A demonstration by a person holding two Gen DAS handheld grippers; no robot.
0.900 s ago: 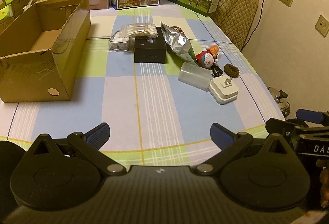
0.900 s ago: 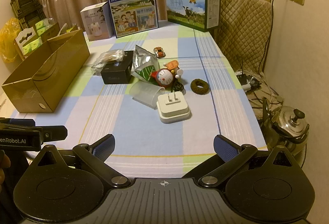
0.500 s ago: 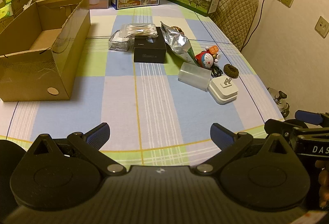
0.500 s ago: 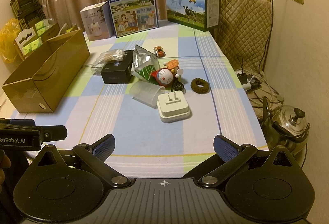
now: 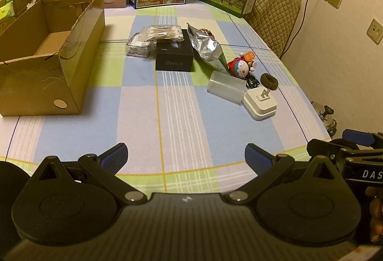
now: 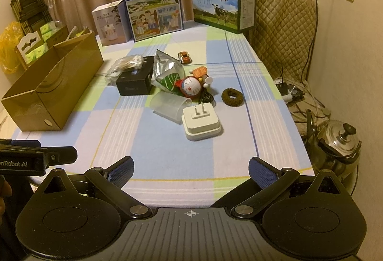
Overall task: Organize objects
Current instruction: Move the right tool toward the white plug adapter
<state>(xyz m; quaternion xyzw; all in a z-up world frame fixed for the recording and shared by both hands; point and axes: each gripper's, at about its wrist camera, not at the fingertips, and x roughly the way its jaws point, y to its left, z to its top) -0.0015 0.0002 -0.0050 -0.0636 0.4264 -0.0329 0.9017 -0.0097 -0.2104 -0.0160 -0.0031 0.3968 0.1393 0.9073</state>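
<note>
- Two grippers hang over the near edge of the table (image 5: pixel 143 98), both with fingers spread wide and holding nothing: the left gripper (image 5: pixel 186 155) and the right gripper (image 6: pixel 190 168).
- Landmark: the black box (image 5: pixel 174 55) mid-table.
- Left of the black box, well apart, stands an open cardboard box (image 5: pixel 45 57).
- A bag of cotton swabs (image 5: pixel 164 32) lies on the black box's far left corner, over a clear case (image 5: pixel 138 46).
- Just right of the black box leans a foil bag (image 5: pixel 205 48).
- Right and nearer from it: a Doraemon toy (image 6: pixel 190 86), a clear cup (image 6: pixel 167 105) on its side, and a white plug (image 6: pixel 201 123) touching the cup.
- A brown hair tie (image 6: pixel 232 97) lies farther right, apart from the toy.
- A toy car (image 6: pixel 184 56) sits beyond the foil bag.
</note>
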